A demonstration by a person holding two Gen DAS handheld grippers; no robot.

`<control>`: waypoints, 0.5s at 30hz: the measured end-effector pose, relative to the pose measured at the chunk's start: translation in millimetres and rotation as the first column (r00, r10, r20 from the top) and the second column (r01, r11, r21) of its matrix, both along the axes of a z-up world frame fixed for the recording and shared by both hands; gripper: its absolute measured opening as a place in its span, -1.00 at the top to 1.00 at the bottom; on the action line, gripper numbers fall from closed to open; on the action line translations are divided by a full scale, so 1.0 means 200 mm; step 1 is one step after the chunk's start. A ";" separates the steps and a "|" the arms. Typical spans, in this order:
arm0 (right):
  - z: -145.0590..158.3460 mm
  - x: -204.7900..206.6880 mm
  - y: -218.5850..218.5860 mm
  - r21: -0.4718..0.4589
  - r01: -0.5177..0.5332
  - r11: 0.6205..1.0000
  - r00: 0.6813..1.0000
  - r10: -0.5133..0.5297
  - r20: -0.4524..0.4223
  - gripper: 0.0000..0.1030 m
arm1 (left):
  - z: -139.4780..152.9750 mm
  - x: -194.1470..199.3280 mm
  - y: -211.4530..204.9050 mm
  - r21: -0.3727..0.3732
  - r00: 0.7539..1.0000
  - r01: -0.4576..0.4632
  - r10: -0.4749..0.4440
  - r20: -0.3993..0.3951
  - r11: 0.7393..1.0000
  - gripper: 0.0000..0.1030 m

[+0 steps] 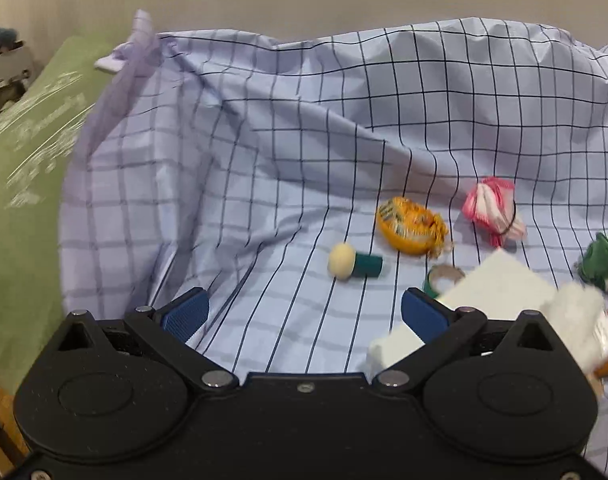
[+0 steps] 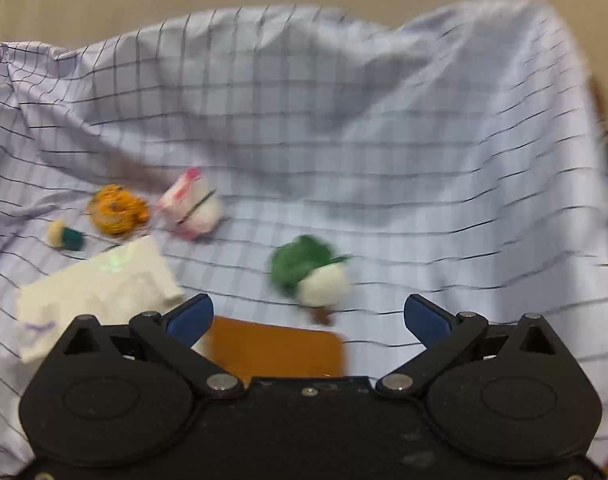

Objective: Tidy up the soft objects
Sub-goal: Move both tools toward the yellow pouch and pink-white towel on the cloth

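Checked sheet point(image 1: 287, 128), green blanket point(image 1: 19, 184)

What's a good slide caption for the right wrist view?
Open right gripper hovers over checked cloth near green-and-white plush, foam block and brown card.

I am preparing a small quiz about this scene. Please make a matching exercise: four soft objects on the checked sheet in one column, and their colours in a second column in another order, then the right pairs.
Column one:
1. yarn bundle
2. folded cloth tied with a black band
3. small mushroom-shaped toy
4. round plush

Column two:
A. green and white
B. cream head, dark teal stem
C. orange
D. pink and white

Pairs: 1-C, 2-D, 3-B, 4-A
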State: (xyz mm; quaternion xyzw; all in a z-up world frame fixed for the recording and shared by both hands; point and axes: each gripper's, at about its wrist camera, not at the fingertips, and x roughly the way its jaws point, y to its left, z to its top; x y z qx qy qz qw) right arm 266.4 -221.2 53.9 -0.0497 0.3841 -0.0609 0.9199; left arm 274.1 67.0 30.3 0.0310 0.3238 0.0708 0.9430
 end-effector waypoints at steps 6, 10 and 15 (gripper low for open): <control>-0.04 0.38 0.01 0.175 0.012 0.984 0.998 -0.002 -0.056 -0.94 | -0.04 0.28 -0.03 0.002 0.998 0.050 -0.050 -0.049 0.999 -0.93; -0.06 0.66 0.07 0.231 0.008 0.973 0.996 0.012 -0.085 -0.92 | -0.09 0.42 -0.04 -0.029 0.992 0.086 -0.088 -0.085 0.996 -0.93; -0.15 0.96 0.16 0.301 0.007 0.954 0.991 0.033 -0.129 -0.88 | -0.14 0.52 -0.06 -0.024 0.988 0.103 -0.106 -0.110 0.994 -0.93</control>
